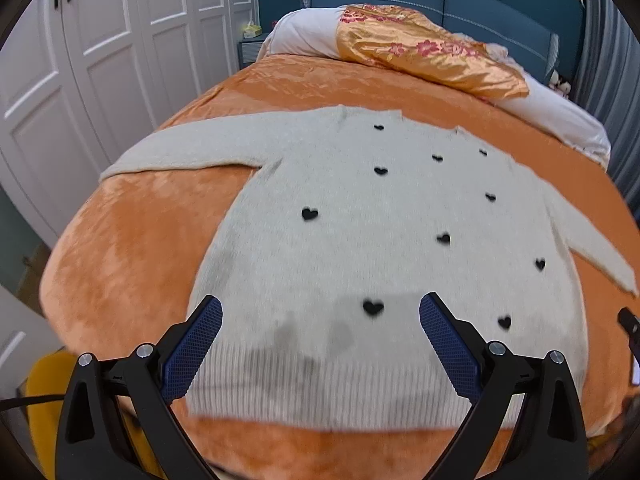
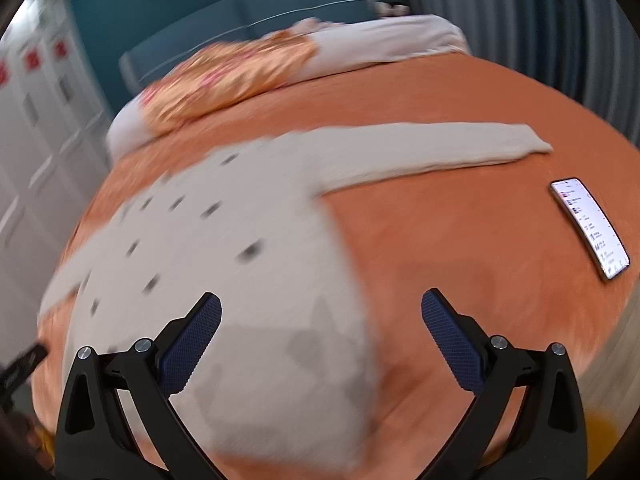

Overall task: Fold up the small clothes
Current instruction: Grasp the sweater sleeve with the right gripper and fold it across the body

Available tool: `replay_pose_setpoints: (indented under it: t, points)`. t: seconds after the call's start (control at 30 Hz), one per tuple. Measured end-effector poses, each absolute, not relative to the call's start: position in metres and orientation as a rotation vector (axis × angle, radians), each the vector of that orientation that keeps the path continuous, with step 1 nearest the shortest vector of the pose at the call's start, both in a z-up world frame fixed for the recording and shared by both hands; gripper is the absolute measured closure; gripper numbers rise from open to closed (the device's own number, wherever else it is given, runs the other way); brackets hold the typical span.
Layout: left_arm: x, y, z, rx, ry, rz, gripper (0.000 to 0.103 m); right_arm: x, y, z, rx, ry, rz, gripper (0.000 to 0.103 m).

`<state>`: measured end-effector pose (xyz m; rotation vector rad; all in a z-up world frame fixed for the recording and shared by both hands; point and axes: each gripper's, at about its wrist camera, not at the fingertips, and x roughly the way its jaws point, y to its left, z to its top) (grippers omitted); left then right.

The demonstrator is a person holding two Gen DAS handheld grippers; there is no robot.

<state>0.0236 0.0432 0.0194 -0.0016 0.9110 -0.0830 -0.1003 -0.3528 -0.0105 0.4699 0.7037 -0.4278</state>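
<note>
A cream knit sweater [image 1: 360,216] with small black hearts lies flat, front up, on the orange bedspread [image 1: 132,248], both sleeves spread out to the sides. My left gripper [image 1: 320,324] is open and empty, hovering above the ribbed hem. In the right wrist view, which is motion-blurred, the sweater [image 2: 224,264] lies left of centre with its right sleeve [image 2: 432,148] stretched out. My right gripper [image 2: 320,320] is open and empty above the sweater's lower right corner.
A phone [image 2: 588,226] with a lit screen lies on the bedspread to the right of the sweater. Pillows with an orange floral cover [image 1: 424,48] lie at the blue headboard. White wardrobe doors [image 1: 80,60] stand to the left of the bed.
</note>
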Motion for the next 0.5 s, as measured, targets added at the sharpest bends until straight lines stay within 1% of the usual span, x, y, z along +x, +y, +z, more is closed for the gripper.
replay_pose_setpoints:
  t: [0.13,0.27,0.47,0.5]
  points:
    - [0.052,0.056,0.018,-0.063,0.902,-0.061,0.005,-0.093,-0.460,-0.031,0.591,0.640,-0.525,0.005]
    - [0.080,0.059,0.018,-0.100,0.883,-0.030,0.005,-0.086,-0.545,-0.057,0.725,0.602,-0.632,0.005]
    - [0.115,0.055,0.014,-0.173,0.842,0.003,0.006,-0.059,-0.617,-0.083,0.760,0.601,-0.731,0.005]
    - [0.121,0.052,0.011,-0.181,0.845,0.002,0.006,-0.054,-0.627,-0.088,0.772,0.606,-0.739,0.007]
